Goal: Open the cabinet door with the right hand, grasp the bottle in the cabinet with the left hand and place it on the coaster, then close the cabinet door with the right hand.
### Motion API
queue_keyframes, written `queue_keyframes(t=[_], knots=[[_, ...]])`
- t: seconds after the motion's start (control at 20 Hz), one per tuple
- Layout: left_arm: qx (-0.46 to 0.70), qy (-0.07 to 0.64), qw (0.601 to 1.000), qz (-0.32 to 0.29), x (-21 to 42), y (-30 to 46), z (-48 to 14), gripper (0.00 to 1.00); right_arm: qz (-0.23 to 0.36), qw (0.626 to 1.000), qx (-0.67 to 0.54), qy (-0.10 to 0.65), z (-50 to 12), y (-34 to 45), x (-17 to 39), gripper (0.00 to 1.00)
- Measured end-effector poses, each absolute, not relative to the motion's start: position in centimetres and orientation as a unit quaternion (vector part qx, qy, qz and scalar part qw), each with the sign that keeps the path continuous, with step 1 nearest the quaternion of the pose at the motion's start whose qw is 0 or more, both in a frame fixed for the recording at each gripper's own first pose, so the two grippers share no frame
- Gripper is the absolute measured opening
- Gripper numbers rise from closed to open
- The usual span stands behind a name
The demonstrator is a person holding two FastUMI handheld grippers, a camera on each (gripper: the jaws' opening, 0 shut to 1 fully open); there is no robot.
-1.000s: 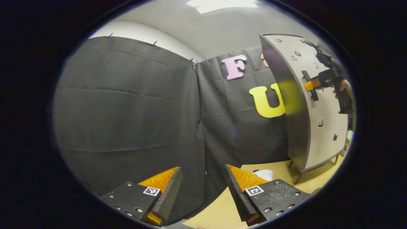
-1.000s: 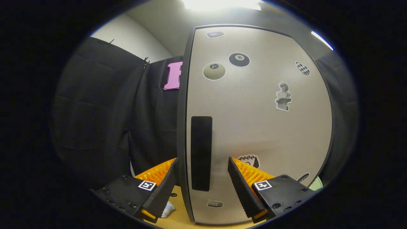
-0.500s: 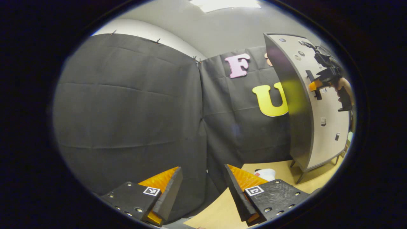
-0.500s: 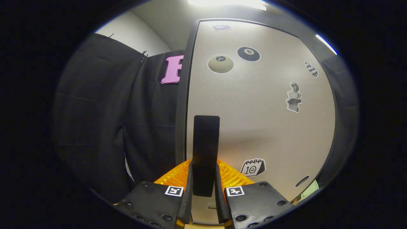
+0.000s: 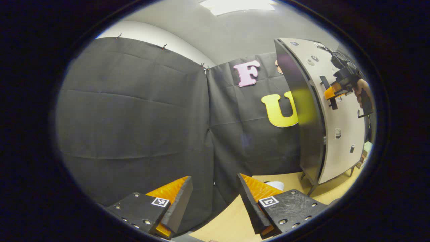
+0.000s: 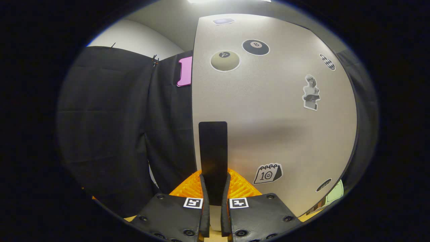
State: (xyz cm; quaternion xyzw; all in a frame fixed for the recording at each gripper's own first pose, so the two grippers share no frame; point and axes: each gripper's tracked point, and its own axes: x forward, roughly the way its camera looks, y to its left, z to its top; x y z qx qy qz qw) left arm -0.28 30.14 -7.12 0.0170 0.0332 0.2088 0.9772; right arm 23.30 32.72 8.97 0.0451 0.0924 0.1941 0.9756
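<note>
I'm clenching my right gripper (image 6: 214, 198) on the black vertical handle (image 6: 212, 158) of the beige sticker-covered cabinet door (image 6: 275, 117), while my left gripper (image 5: 215, 198) is hanging released above the wooden tabletop (image 5: 235, 222).

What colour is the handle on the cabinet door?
The handle is plain black, against the pale grey cabinet door. The right gripper view shows it best.

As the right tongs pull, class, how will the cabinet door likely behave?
The door looks like a stiff flat panel, so it should swing, not flex. The handle is slim and smooth; the tongs might slip. The cabinet has thin legs and may shift.
</note>
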Motion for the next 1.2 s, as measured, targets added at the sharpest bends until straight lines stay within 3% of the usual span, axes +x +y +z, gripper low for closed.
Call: queue_keyframes(t=[1.2], knots=[[0.029,-0.007,0.997,0.072,4.5,9.8,-1.1,0.81,0.331,0.936,0.057,0.102,8.9,30.9,22.3,0.15]])
